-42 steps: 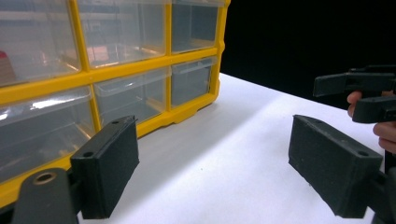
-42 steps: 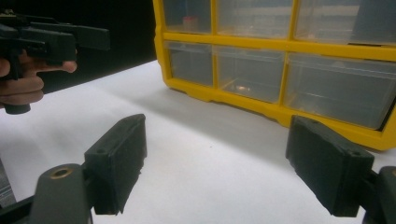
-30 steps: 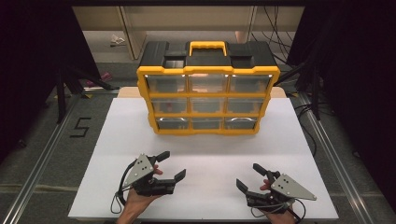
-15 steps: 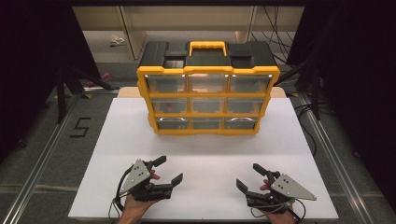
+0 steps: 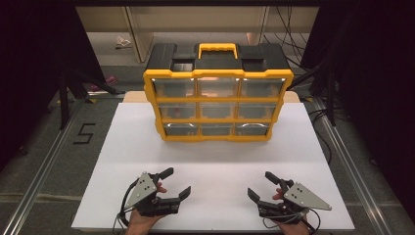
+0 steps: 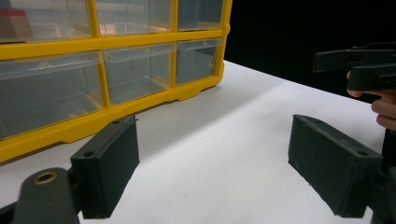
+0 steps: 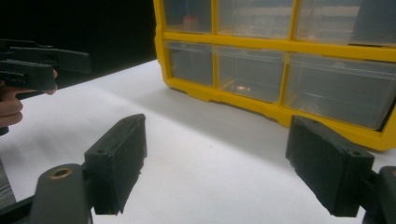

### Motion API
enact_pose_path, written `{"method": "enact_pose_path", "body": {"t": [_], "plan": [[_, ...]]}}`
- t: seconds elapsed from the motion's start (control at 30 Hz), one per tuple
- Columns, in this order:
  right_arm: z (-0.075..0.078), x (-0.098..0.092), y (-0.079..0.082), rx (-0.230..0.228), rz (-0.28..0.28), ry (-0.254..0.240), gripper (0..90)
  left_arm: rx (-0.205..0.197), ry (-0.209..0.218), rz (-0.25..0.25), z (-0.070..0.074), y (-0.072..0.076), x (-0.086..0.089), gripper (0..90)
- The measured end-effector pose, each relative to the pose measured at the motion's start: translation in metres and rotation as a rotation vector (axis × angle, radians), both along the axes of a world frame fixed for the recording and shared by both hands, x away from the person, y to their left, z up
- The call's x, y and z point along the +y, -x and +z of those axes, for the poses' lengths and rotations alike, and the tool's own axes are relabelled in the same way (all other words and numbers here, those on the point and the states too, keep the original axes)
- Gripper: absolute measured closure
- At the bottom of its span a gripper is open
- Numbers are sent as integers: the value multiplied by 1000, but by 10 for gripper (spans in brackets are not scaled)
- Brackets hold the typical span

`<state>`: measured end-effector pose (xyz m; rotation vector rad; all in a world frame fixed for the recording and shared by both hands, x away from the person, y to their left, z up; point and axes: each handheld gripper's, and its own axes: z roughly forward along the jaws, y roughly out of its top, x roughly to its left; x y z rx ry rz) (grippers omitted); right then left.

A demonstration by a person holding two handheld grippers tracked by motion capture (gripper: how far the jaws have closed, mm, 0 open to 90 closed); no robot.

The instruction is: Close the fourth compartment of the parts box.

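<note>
Yellow drawer cabinet (image 5: pixel 218 105) stands upright at the far middle of the white table (image 5: pixel 215 161), drawer fronts facing the person, black top with yellow handle. Its base sits well in from the table's left and right edges. Left gripper (image 5: pixel 177 183) low at the near left, fingers (image 6: pixel 112 163) spread wide, nothing between them. Right gripper (image 5: pixel 261 186) at the near right, fingers (image 7: pixel 121 156) likewise apart and empty. Both hover close to the table's near edge, well apart from each other and from the cabinet. Broad bare white surface lies between grippers and cabinet front; dark floor beyond the side edges
</note>
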<state>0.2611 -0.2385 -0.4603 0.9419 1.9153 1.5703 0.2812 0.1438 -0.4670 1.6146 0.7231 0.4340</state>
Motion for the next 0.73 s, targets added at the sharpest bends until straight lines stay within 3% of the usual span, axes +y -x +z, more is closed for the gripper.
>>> {"method": "enact_pose_path", "body": {"t": [0.33,0.73], "plan": [[0,0,0,-1,2,0,212,6,22,5,0,-4,2,160],[0,0,0,-1,2,0,212,6,17,6,0,-4,2,160]]}}
